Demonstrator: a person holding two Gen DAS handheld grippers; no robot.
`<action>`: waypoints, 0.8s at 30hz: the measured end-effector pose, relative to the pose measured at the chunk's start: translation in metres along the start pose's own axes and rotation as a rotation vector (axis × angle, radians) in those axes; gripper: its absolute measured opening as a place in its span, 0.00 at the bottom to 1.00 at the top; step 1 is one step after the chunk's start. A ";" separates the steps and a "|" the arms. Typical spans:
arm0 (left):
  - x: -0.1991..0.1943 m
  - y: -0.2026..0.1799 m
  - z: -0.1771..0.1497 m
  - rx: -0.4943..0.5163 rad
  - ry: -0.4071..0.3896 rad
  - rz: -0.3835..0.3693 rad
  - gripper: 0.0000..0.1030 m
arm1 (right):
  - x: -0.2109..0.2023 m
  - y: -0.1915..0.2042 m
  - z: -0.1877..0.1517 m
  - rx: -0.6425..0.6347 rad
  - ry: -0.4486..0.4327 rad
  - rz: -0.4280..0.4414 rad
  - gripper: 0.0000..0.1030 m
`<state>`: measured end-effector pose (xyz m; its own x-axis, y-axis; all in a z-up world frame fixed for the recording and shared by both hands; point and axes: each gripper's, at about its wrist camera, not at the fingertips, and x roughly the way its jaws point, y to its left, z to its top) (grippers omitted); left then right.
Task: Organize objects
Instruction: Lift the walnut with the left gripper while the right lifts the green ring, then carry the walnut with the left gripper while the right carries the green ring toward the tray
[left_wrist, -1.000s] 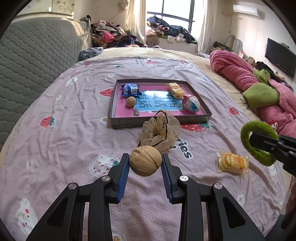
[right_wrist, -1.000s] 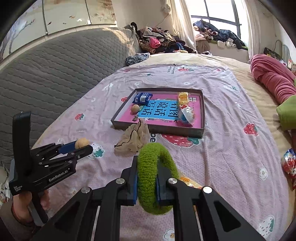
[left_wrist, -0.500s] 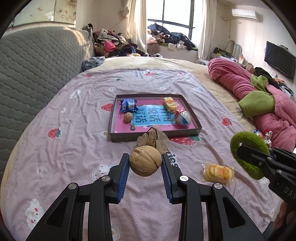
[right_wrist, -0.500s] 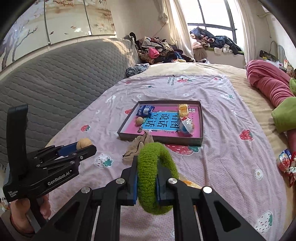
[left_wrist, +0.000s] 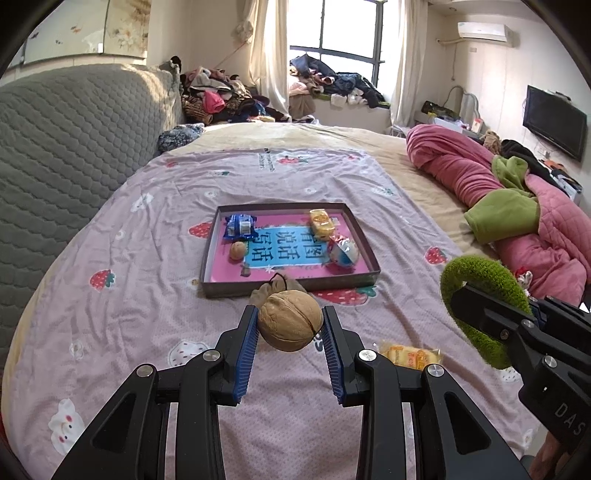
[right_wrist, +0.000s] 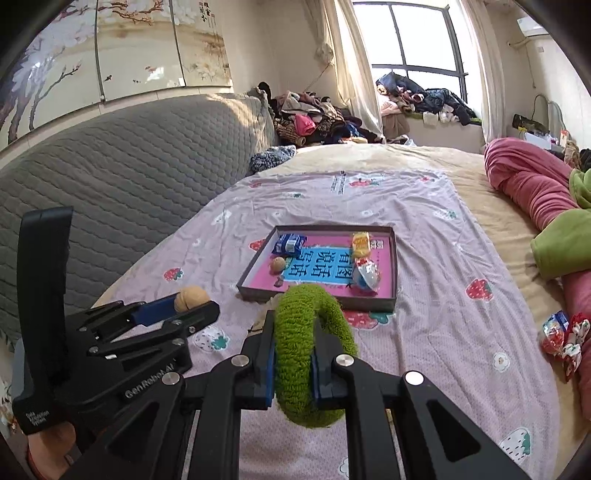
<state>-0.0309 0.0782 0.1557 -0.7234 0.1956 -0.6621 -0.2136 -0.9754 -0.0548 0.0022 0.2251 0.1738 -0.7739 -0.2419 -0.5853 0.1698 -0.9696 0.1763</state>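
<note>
Bedroom scene seen from two hand-held black tongs with blue pads, both raised above a bed covered by a pink sheet printed with strawberries (left_wrist: 122, 295). The left tongs (left_wrist: 289, 325) pinch a round tan walnut (left_wrist: 289, 322) between their pads, held in the air just in front of a shallow dark cardboard tray with a pink and blue printed floor (left_wrist: 369, 254). The right tongs (right_wrist: 293, 363) are pressed together on a fuzzy green hair scrunchie (right_wrist: 306, 350), which stands upright as a ring between the pads. Inside the tray lie a second, smaller walnut (left_wrist: 238, 250), a blue snack packet (left_wrist: 240, 225), a yellow wrapped cake (left_wrist: 322, 222) and a silver, red and blue wrapped sweet (left_wrist: 345, 251). A beige cloth scrunchie (left_wrist: 280, 286) lies on the sheet against the tray's near wall, partly hidden behind the held walnut. Another yellow wrapped cake (left_wrist: 410, 356) lies on the sheet between the two tongs. A rumpled pink and green quilt (left_wrist: 517, 206) is heaped along the bed's right side, and a grey quilted headboard (left_wrist: 66, 147) runs along the left.
</note>
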 end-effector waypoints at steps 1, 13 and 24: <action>0.000 -0.001 0.002 -0.003 0.000 -0.004 0.34 | -0.001 0.000 0.001 -0.001 -0.003 0.001 0.14; -0.001 0.001 0.021 -0.013 -0.012 0.015 0.34 | 0.002 -0.003 0.016 -0.006 -0.015 0.000 0.14; 0.001 0.008 0.034 -0.016 -0.018 0.013 0.34 | 0.010 -0.006 0.027 0.002 -0.017 -0.002 0.14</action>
<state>-0.0562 0.0741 0.1801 -0.7379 0.1846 -0.6492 -0.1940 -0.9793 -0.0580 -0.0226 0.2298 0.1882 -0.7843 -0.2397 -0.5721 0.1675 -0.9699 0.1767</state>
